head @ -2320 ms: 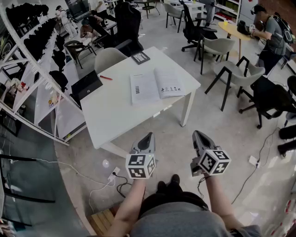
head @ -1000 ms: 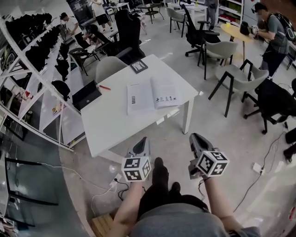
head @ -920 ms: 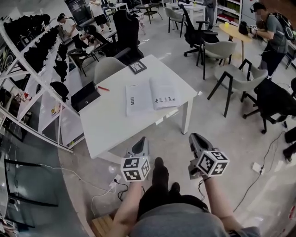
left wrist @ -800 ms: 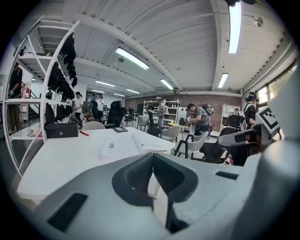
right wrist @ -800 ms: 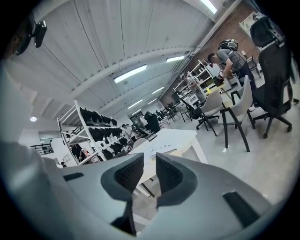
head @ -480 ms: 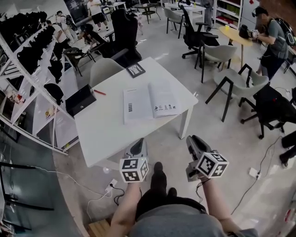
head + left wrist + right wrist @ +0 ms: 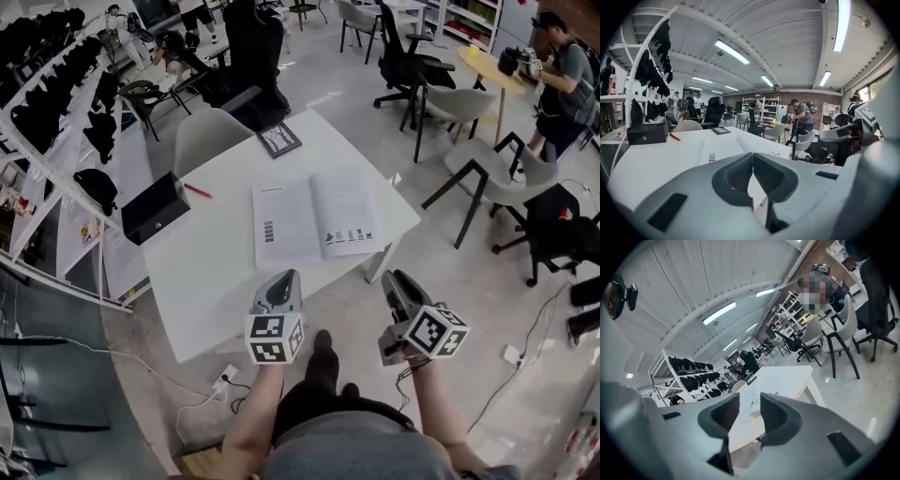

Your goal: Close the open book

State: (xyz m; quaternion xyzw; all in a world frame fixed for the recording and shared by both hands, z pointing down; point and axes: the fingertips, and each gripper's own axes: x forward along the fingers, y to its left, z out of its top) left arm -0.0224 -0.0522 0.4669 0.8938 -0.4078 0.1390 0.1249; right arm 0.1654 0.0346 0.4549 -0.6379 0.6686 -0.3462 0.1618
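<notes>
Lying open & flat on the white table (image 7: 211, 272), book (image 7: 314, 222) sits toward table's far right. L gripper (image 7: 279, 279) over table's near edge, jaws pressed together, empty. R gripper (image 7: 397, 279) off table's near-right corner, jaws opening, nothing btwn.

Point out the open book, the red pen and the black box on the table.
open book (image 7: 286, 225): head view, left page.
red pen (image 7: 198, 191): head view, middle of its shaft.
black box (image 7: 155, 208): head view, top face.
</notes>
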